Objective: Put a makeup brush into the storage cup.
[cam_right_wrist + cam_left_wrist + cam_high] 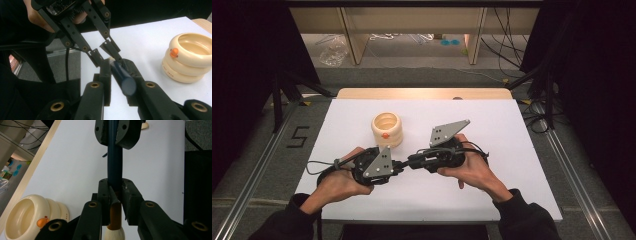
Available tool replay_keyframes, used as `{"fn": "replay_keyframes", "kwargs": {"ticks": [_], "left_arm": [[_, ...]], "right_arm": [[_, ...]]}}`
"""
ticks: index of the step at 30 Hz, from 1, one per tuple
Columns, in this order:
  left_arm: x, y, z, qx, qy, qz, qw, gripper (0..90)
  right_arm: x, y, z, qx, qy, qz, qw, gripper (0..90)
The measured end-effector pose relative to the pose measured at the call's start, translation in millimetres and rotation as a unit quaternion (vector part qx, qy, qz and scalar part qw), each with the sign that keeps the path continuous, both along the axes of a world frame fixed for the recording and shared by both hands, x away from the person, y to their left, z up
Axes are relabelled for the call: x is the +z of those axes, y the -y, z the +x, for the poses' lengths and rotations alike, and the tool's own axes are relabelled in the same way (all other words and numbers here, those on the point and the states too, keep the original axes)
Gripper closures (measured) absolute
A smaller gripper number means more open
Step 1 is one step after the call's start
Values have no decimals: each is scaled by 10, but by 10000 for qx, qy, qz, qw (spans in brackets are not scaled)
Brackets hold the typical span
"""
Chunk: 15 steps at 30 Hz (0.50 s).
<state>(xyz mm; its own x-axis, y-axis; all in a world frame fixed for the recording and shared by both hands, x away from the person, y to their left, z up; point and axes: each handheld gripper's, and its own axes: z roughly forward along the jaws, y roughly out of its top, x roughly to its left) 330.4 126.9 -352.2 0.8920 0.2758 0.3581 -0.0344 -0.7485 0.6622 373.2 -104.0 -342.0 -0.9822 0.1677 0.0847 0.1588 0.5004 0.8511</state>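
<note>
Brush (114,167): you pinch it at both ends above the table (512,150).
Left gripper (115,195): clamps the brush.
Right gripper (117,72): clamps its dark handle.
Holder (387,129): cream, just beyond your left gripper.

We see the white table (512,150) brightly and evenly lit from above in the high view, while the floor and the black curtains to the left and right sink into near darkness. A warm glare falls on the wooden strip (422,93) at the table's far edge. Shadows under the hands are soft and short. In the left gripper view the near jaws and the cream holder (27,217) are slightly soft, and the table edge leans with lens distortion. In the right gripper view the near dark-blue handle (123,76) blurs, and the left background is dim.
</note>
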Motion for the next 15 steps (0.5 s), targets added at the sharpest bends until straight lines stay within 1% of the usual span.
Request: {"fn": "replay_keyframes", "kwargs": {"ticks": [3, 6, 10, 11, 13, 14, 15], "left_arm": [[7, 1, -1, 18, 22, 26, 10000, 782], [11, -2, -6, 79, 68, -3, 9999, 782], [20, 4, -8, 61, 78, -16, 9999, 783], [25, 6, -9, 58, 93, -16, 9999, 783], [29, 9, -8, 52, 102, -44, 9999, 783], [33, 9, -7, 50, 86, -70, 9999, 783], [36, 8, -5, 26, 2, -117, 9999, 783]], "right_arm": [[1, -4, 0, -1, -16, 35, 10000, 798], [1, -10, 0, 5, 10, 91, 10000, 797], [8, -10, -1, -18, 15, 186, 9998, 795], [10, -15, -5, -33, 72, 249, 9997, 795], [12, -16, -7, -30, 84, 272, 9996, 795], [17, -16, -11, -35, 121, 323, 9994, 794], [17, -16, -11, -35, 121, 323, 9994, 794]]}}
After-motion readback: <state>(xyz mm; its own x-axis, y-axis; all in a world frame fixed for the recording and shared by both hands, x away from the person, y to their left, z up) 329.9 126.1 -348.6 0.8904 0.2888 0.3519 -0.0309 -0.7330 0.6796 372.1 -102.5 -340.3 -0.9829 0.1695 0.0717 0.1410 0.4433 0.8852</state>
